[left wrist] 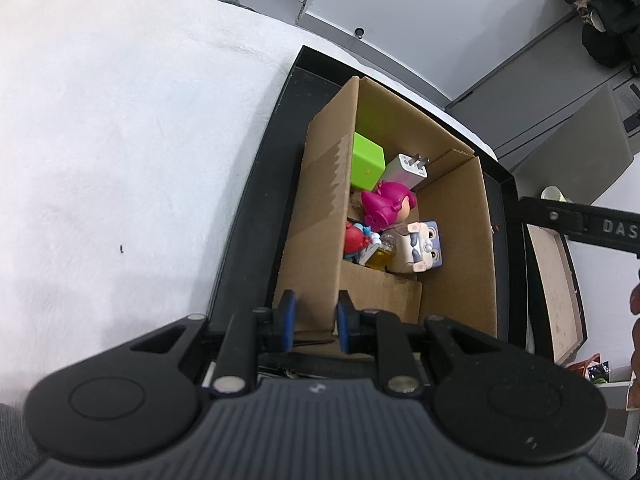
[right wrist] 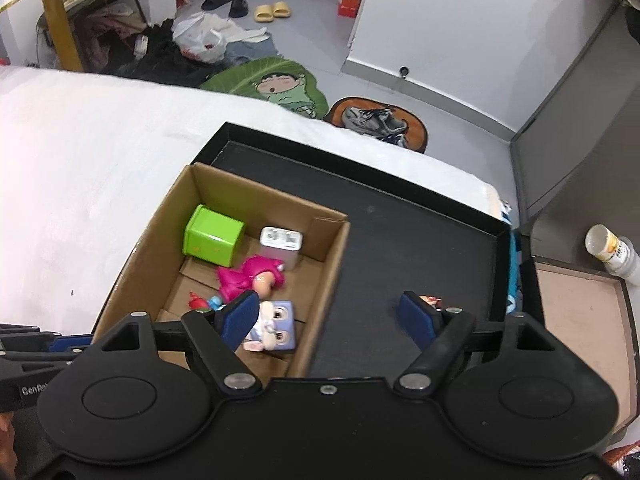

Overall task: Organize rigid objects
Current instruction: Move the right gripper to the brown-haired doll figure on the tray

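An open cardboard box (left wrist: 316, 200) (right wrist: 324, 280) stands in a black tray (right wrist: 400, 240) on a white bed cover. In it lie a green cube (right wrist: 213, 236), a white charger plug (right wrist: 281, 242), a pink-haired figurine (right wrist: 252, 276), a lilac bunny cube (right wrist: 280, 328), a red-and-blue figurine (left wrist: 358, 240) and a small yellow bottle (left wrist: 384, 254). My left gripper (left wrist: 316, 318) is shut on the box's near left wall. Above the box's right wall, my right gripper (right wrist: 328, 314) hangs open, with nothing between its fingers.
A small reddish item (right wrist: 430, 301) lies on the tray behind my right finger. A brown tray (right wrist: 580, 312) and a white bottle (right wrist: 612, 252) sit to the right. White bedding (left wrist: 120, 140) spreads left. Shoes, bags and mats lie on the floor beyond.
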`<move>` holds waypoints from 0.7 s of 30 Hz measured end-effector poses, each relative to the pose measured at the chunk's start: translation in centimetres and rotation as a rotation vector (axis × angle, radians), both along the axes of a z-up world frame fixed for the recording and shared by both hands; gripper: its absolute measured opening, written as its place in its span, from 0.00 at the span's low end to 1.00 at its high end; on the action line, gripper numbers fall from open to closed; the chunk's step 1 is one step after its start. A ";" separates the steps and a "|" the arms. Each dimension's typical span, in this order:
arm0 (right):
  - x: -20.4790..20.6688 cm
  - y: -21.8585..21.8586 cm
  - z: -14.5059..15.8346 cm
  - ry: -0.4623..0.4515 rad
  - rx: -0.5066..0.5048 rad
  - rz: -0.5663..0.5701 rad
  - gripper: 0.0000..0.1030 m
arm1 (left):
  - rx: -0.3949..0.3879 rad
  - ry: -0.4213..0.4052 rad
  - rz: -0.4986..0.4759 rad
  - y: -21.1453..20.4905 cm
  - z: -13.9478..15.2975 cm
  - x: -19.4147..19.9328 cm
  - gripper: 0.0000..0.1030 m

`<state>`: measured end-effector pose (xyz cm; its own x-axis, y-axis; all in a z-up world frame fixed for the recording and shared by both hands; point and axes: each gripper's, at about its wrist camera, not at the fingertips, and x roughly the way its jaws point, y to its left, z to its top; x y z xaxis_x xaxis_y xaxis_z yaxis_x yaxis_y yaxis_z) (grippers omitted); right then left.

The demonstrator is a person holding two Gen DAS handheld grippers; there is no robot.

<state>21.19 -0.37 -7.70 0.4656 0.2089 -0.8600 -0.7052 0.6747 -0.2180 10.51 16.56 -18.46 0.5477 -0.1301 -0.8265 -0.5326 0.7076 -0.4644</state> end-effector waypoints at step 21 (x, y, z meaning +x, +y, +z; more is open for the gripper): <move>5.2 -7.9 -2.0 0.024 0.124 -0.155 0.84 | 0.014 0.007 -0.001 -0.1 0.5 -0.1 0.19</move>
